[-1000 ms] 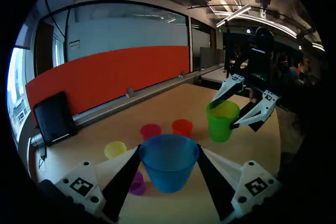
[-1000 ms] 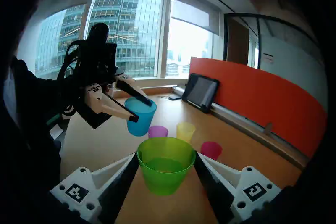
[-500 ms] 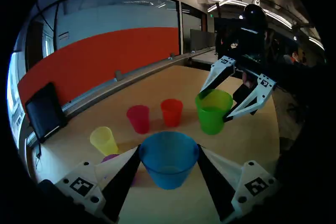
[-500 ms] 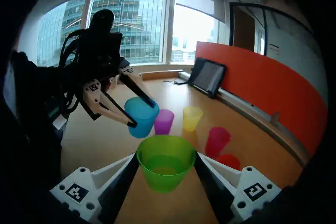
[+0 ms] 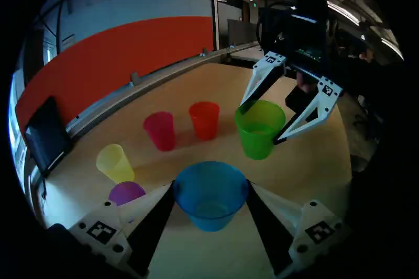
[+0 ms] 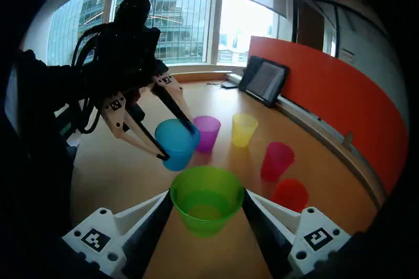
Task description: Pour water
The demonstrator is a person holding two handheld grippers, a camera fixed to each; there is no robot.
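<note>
Low, roughly opposed views share cups (image 5: 204, 119) and table (image 5: 314, 164).

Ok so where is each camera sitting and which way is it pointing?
Left gripper view: rides on the left gripper, facing over its blue cup across the table to the orange wall; own fingers below, right gripper farther off.
Right gripper view: rides on the right gripper, facing over its green cup toward the windows; own fingers below, left gripper and a dark sleeve beyond.
Shared: both grippers, both held cups, table, tablet, orange wall.
</note>
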